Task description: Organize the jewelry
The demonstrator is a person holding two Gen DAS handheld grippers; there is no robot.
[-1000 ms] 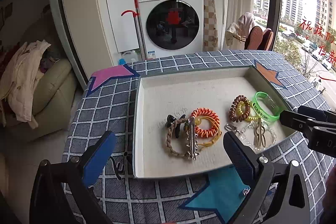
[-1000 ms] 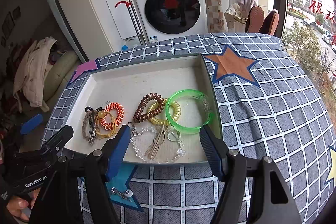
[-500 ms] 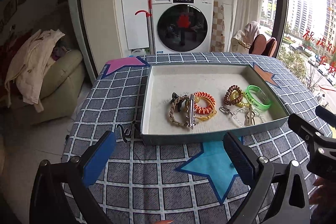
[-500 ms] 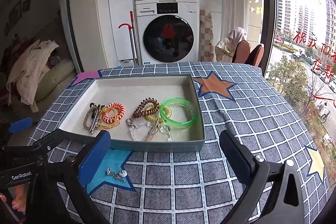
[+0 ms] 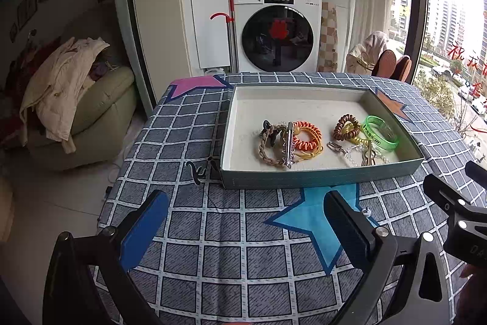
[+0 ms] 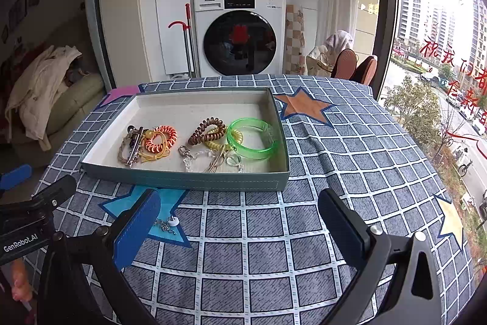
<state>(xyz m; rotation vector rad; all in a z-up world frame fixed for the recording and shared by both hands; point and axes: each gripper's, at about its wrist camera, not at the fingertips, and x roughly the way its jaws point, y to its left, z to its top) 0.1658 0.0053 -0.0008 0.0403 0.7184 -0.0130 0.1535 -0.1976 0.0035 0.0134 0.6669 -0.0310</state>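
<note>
Both grippers pulled back from the tray [image 6: 182,177], fingers wide, empty; right view shows earring [image 6: 166,223].

Bare checked tablecloth [image 6: 243,233] between both grippers and tray [image 6: 182,180]; near wall of tray stands in the way of a low straight reach. Small earring [image 6: 167,224] loose on blue star. Far half of tray floor open; jewelry [image 6: 197,142] crowds near half.
</note>
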